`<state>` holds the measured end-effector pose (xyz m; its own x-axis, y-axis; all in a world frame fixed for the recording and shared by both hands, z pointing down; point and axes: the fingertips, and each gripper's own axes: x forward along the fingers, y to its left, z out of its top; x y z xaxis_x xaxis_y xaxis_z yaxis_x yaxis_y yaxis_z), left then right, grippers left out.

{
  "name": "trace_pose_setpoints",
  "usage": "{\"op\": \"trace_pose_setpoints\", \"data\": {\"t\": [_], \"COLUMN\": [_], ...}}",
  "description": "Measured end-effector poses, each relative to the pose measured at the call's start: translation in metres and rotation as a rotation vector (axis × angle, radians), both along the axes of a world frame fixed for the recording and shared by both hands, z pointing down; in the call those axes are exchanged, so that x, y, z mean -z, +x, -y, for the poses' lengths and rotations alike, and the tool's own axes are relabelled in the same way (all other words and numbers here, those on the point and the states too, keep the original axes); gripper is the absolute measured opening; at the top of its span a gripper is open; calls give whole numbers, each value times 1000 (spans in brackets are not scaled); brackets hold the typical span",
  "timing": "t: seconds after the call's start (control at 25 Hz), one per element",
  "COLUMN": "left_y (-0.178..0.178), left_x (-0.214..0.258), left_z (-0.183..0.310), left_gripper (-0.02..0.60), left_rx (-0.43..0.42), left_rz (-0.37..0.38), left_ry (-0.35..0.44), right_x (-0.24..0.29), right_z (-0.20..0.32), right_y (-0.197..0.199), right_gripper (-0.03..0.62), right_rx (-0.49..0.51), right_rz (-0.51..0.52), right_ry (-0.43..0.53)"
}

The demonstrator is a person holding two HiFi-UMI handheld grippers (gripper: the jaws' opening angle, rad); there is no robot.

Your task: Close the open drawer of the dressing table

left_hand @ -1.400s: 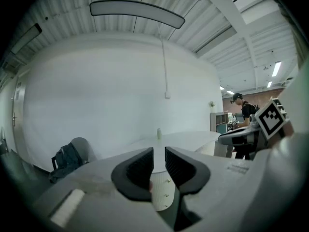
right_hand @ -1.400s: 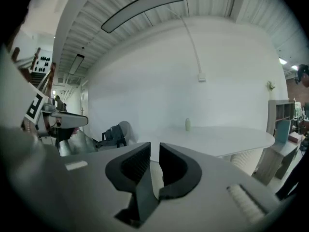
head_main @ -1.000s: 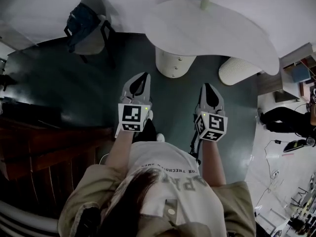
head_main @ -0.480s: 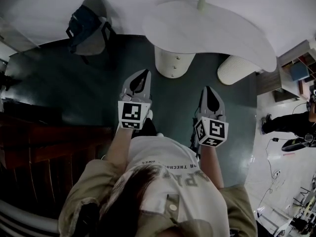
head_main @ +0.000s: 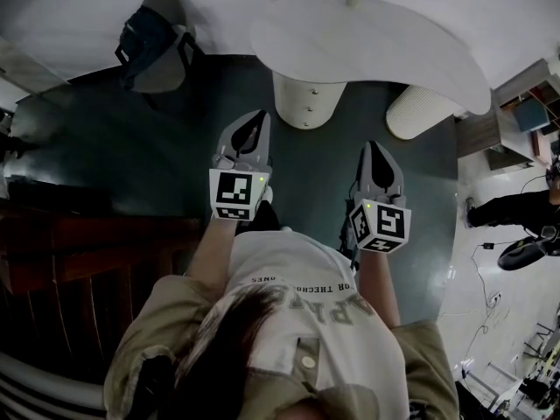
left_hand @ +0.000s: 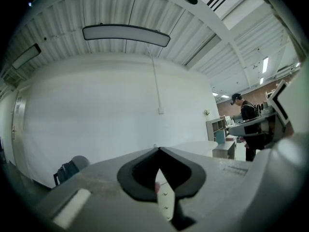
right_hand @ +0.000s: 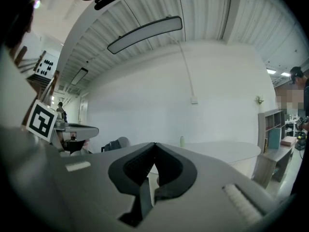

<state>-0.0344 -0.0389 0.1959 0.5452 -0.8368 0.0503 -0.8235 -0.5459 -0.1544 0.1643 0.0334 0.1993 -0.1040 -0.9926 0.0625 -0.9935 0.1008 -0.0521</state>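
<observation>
White dressing table [head_main: 394, 42] at twelve to one o'clock in the head view, its broad, curved, kidney-shaped top seen from above. Beneath its left part stands a pale round pedestal [head_main: 297, 112] on the dark floor, with small dark knobs [head_main: 307, 108] on its front. Whether a drawer is pulled out cannot be told.

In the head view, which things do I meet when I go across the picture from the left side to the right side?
From left: chair with a backpack → left gripper → round base of the white table → right gripper → person in dark clothes.
</observation>
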Motion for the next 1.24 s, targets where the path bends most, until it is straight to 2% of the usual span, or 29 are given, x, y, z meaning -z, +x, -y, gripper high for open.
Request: {"op": "trace_pose_setpoints", "data": {"t": [0.36,1.24], "left_y": [-4,-15], "left_x": [-2,0], "left_z": [-3,-1], "left_gripper": [8,8], "left_rx": [4,9], "left_rz": [-11,2], "left_ry": [-6,-3], "right_x": [8,15], "right_z": [-1,3], "right_y": [-2,-14], "right_gripper": [2,2], "right_rx": [-28,-5], "right_rz": [-75,-120], "right_ry": [27,42]}}
